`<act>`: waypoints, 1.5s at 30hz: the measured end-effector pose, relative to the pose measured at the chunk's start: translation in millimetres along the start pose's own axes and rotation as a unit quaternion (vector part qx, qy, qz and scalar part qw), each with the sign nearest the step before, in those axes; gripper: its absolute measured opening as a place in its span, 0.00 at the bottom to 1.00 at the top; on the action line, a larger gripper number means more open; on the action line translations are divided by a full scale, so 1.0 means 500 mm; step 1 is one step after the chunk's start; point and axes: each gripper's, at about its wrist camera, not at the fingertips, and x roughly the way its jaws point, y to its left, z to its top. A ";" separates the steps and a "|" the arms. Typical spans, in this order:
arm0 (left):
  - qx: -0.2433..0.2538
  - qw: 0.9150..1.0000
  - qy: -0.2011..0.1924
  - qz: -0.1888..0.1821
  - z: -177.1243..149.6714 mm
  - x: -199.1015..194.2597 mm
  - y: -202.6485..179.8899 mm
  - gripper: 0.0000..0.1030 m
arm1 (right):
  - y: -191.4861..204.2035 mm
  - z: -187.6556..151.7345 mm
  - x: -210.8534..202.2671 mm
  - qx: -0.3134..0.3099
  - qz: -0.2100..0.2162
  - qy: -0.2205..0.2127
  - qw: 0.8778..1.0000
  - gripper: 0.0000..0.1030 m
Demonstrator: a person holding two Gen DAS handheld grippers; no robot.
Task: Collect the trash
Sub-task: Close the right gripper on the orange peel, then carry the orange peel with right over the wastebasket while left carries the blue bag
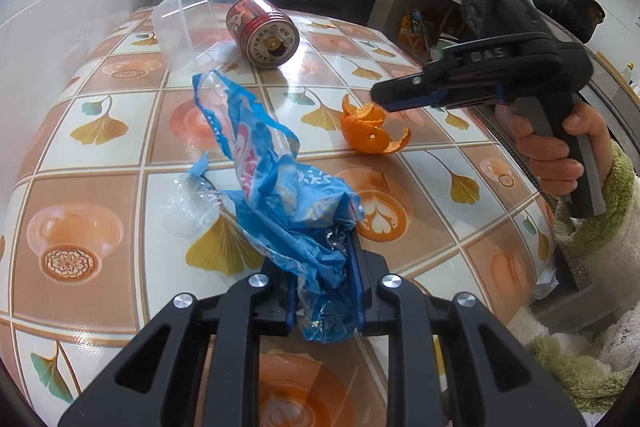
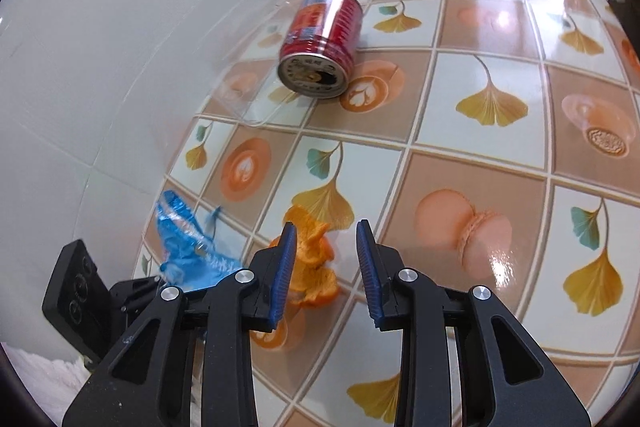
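Trash lies scattered on my patterned worktop point(image 1: 420, 187). My left tool point(image 1: 326, 267) is clamped on a crumpled blue plastic bag point(image 1: 280, 187), its jaws nearly together with the film bunched between the blue pads; the bag's free end rises toward 11 o'clock in the left wrist view. Beneath the bag, at 9 o'clock from the tool's tip, sits a scrap of clear plastic film point(image 1: 188, 203).

Orange peel point(image 1: 372, 131) rests on the worktop near the centre of the left view, at 2 o'clock from the bag. My right tool point(image 2: 326, 259) stands partly open and grips nothing. In the right wrist view the peel point(image 2: 312, 267) shows just behind the left pad, partly in the gap between the pads; I cannot tell whether that pad touches it. In the left view the tip of the right tool point(image 1: 378, 97) hovers just above the peel's upper edge, and my right hand point(image 1: 556, 151) wraps its handle, a fleecy sleeve point(image 1: 600, 223) at the wrist.

A red can point(image 1: 262, 33) lies on its side at 12 o'clock, its base toward the camera. A clear plastic container point(image 1: 192, 19), tipped over, sits just beside it at 10 o'clock, against the white wall point(image 2: 80, 67).
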 end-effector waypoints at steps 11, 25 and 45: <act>0.000 1.000 -0.001 0.000 0.000 -0.001 0.000 0.19 | 0.044 -0.021 0.049 -0.056 -0.038 0.027 0.997 0.07; -0.003 1.000 0.004 -0.008 0.019 -0.007 -0.020 0.17 | 0.034 -0.049 -0.044 -0.048 -0.043 -0.048 0.997 0.03; 0.197 0.967 0.027 -0.162 0.274 0.126 -0.448 0.17 | -0.328 -0.338 -0.471 0.208 -0.187 -0.282 0.918 0.03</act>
